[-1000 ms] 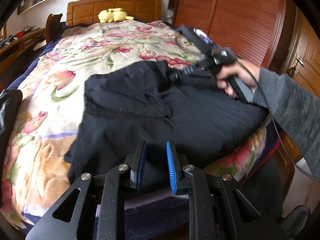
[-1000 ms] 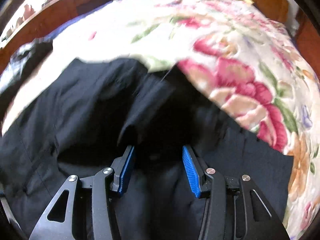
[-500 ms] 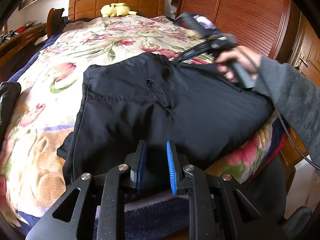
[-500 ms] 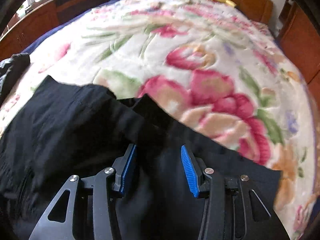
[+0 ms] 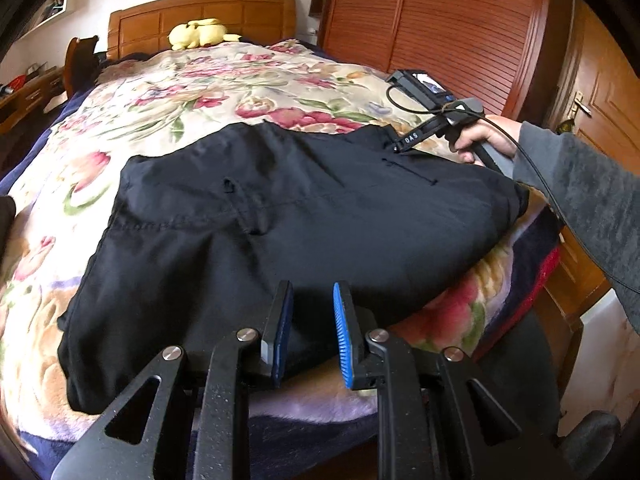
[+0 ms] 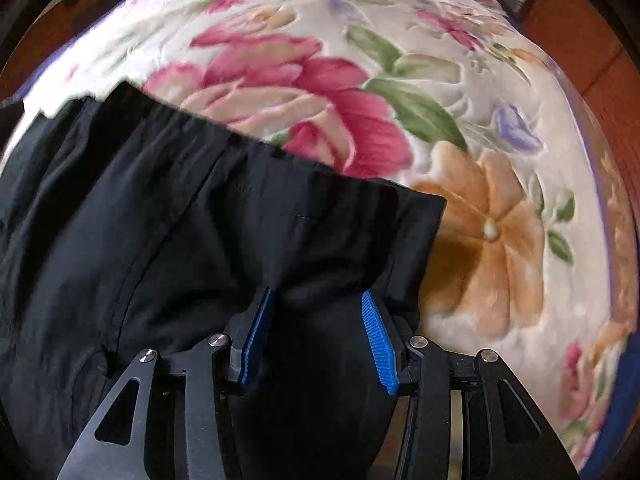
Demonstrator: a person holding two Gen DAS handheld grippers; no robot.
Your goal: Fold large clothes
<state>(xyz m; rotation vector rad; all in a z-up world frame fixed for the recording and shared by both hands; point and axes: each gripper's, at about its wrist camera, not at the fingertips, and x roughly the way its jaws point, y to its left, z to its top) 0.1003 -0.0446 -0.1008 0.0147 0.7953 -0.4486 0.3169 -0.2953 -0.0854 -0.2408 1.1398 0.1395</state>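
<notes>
A: Lying across the floral blanket (image 5: pixel 168 92), the black garment (image 5: pixel 288 220) fills the left wrist view's middle, from about 8 o'clock to 3 o'clock.

B: And the left gripper (image 5: pixel 312 332)?

A: Its blue pads stand slightly apart over the garment's near edge, at 6 o'clock; no cloth is caught between them.

B: The right gripper (image 6: pixel 318 336)?

A: Wide apart, with bunched black fabric between the fingers. Whether it's pinched, I can't tell. A yellow plush toy (image 5: pixel 198 33) sits at 11 o'clock.
</notes>
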